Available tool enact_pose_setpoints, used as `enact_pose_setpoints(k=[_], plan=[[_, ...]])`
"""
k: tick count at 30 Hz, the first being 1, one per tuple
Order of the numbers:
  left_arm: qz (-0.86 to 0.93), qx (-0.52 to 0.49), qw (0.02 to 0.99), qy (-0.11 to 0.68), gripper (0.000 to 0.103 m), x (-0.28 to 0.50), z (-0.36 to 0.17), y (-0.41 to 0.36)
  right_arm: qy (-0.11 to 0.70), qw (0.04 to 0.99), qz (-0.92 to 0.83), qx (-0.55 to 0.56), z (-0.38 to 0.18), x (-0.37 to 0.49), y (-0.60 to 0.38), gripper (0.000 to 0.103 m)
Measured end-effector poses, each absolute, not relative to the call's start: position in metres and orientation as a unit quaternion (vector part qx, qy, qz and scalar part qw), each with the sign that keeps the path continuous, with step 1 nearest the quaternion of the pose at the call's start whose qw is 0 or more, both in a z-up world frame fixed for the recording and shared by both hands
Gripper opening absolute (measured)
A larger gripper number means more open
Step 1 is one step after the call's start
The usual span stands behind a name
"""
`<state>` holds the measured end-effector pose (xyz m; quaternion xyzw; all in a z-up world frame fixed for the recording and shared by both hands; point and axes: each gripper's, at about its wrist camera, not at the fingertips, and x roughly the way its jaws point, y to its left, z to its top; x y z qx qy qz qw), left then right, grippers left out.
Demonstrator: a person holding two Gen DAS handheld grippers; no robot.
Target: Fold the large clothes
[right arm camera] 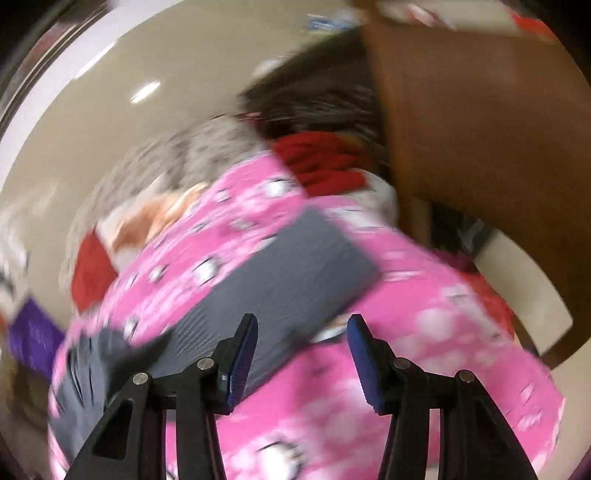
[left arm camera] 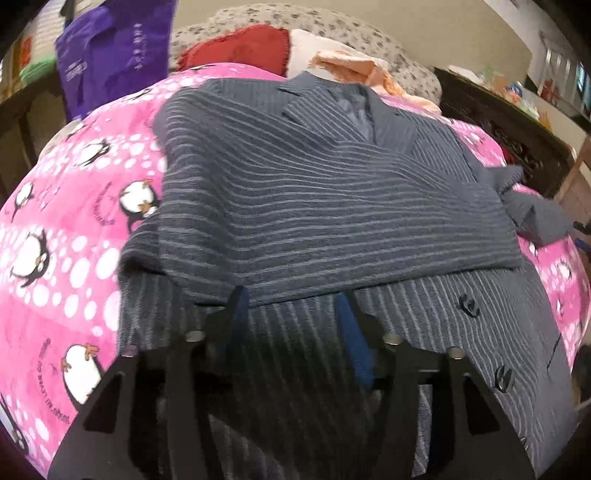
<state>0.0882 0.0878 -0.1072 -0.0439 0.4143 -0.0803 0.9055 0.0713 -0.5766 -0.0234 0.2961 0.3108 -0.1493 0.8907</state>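
Observation:
A grey pinstriped suit jacket (left arm camera: 314, 206) lies on a pink penguin blanket (left arm camera: 66, 236), one side folded across its front, collar at the far end, dark buttons at the near right. My left gripper (left arm camera: 291, 299) is open just above the folded edge, holding nothing. In the blurred right wrist view, the jacket (right arm camera: 291, 277) lies ahead on the blanket (right arm camera: 424, 332). My right gripper (right arm camera: 303, 328) is open and empty above the jacket's near edge.
Red (left arm camera: 240, 48) and peach cloths (left arm camera: 354, 66) and a spotted pillow (left arm camera: 314, 22) lie behind the jacket. A purple bag (left arm camera: 114, 51) hangs at the back left. Dark wooden furniture (left arm camera: 509, 125) stands on the right; a brown wooden panel (right arm camera: 480, 122) is close.

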Motion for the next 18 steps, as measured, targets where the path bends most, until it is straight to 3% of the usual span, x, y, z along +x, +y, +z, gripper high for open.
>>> enact_pose_setpoints(k=[7,10,12,18], plan=[[-0.077,-0.033,0.905,0.417,0.058,0.091,-0.108,0.082,0.263,0.878,-0.101,0.387,-0.049,0.088,-0.615,0.048],[-0.077,-0.033,0.905,0.417,0.058,0.090,-0.109,0.082,0.247,0.876,-0.099,0.402,-0.045,0.095,-0.617,0.018],[-0.076,-0.033,0.905,0.417,0.058,0.090,-0.110,0.083,0.251,0.882,-0.099,0.388,-0.037,0.096,-0.617,0.006],[-0.082,-0.041,0.905,0.416,0.061,0.089,-0.109,0.086,0.227,0.917,-0.114,0.307,0.033,0.056,-0.596,0.005]])
